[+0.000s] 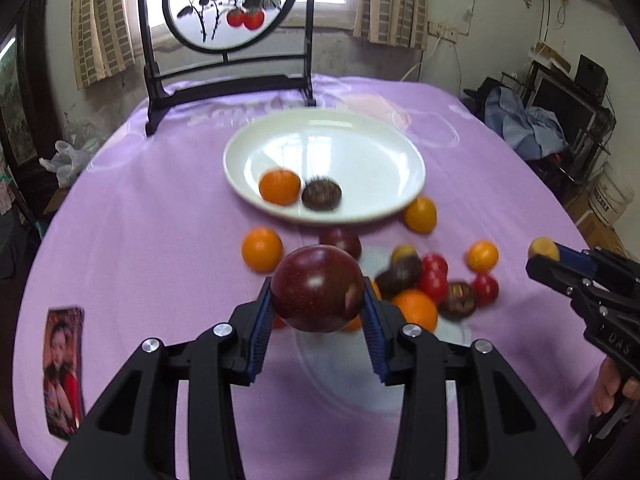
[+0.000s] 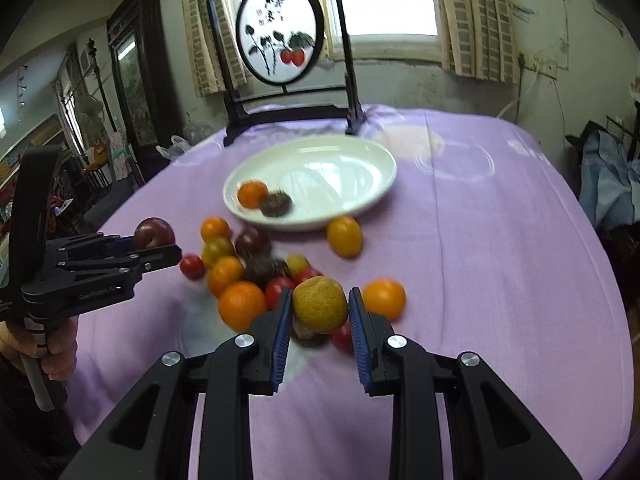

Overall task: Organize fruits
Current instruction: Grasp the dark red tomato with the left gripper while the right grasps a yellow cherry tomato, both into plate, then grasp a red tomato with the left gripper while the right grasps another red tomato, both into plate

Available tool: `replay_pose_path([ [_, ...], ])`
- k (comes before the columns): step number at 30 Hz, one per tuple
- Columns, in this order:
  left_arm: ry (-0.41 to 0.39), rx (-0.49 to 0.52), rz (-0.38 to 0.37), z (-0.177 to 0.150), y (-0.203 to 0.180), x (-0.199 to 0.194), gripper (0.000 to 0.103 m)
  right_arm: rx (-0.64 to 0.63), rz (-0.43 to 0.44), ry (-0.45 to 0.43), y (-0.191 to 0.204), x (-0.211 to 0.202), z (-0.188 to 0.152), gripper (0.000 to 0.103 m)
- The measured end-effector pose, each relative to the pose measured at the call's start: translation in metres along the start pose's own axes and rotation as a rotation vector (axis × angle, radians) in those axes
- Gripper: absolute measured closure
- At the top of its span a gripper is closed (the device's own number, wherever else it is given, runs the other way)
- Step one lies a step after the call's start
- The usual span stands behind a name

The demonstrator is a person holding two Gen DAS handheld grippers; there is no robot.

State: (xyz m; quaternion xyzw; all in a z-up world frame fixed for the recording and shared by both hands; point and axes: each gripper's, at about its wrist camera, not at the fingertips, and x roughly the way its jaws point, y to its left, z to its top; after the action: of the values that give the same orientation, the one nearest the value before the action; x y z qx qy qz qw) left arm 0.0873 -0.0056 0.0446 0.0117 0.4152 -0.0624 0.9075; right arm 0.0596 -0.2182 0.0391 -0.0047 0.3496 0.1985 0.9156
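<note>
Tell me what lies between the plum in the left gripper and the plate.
Left wrist view: a second dark plum and an orange lie on the cloth between the held plum and the plate.

A lilac cloth covers the tabletop (image 1: 160,208). A white plate (image 1: 360,152) sits mid-table, a framed round painting on a black stand (image 1: 228,20) at the far edge. A loose heap of fruit (image 1: 432,284) lies nearer than the plate, and a photo card (image 1: 64,368) near left.

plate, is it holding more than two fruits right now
No, the white plate holds just two: an orange and a dark spiky fruit.
</note>
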Motion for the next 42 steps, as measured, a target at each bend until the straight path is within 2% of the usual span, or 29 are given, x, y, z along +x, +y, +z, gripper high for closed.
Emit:
replay_pose_path([
  [3,-0.020,-0.004,0.012,0.027,0.001,0.009,0.063,-0.026,-0.005,-0.033,0.008,0.013,0.024,0.075],
  [6,-0.009,-0.026,0.037,0.053,0.006,0.031,0.063,-0.034,-0.019,-0.030,0.012,0.039,0.044,0.075],
  [13,0.044,-0.071,0.114,0.094,0.025,0.095,0.063,-0.031,-0.041,0.080,0.014,0.111,0.067,0.074],
  [16,0.071,-0.078,0.149,0.106,0.030,0.120,0.063,-0.002,-0.029,0.120,0.010,0.133,0.069,0.074],
  [20,0.101,-0.097,0.156,0.118,0.036,0.148,0.062,0.027,-0.040,0.147,0.006,0.150,0.068,0.073],
  [22,0.111,-0.107,0.149,0.122,0.036,0.158,0.060,0.039,-0.028,0.152,0.003,0.152,0.067,0.062],
  [23,0.104,-0.106,0.147,0.123,0.035,0.160,0.051,0.043,-0.032,0.146,0.002,0.151,0.067,0.049],
  [24,0.087,-0.098,0.158,0.123,0.033,0.159,0.036,0.043,-0.039,0.130,0.001,0.147,0.066,0.043],
  [25,0.066,-0.089,0.172,0.123,0.030,0.155,0.031,0.040,-0.040,0.119,0.001,0.143,0.066,0.043],
  [26,0.038,-0.074,0.182,0.122,0.027,0.149,0.030,0.037,-0.038,0.114,0.000,0.139,0.066,0.043],
  [29,0.020,-0.026,0.186,0.116,0.020,0.133,0.028,0.053,-0.024,0.102,-0.007,0.125,0.064,0.042],
  [31,0.006,-0.015,0.192,0.108,0.020,0.117,0.022,0.065,-0.029,0.100,-0.013,0.115,0.060,0.040],
  [33,-0.020,-0.028,0.186,0.096,0.023,0.098,0.012,0.079,-0.039,0.092,-0.021,0.103,0.055,0.037],
  [35,-0.028,-0.041,0.170,0.082,0.026,0.082,0.009,0.108,-0.049,0.080,-0.030,0.090,0.046,0.033],
  [42,0.017,-0.074,0.132,0.028,0.034,0.050,0.009,0.132,-0.096,0.094,-0.043,0.060,0.006,0.033],
])
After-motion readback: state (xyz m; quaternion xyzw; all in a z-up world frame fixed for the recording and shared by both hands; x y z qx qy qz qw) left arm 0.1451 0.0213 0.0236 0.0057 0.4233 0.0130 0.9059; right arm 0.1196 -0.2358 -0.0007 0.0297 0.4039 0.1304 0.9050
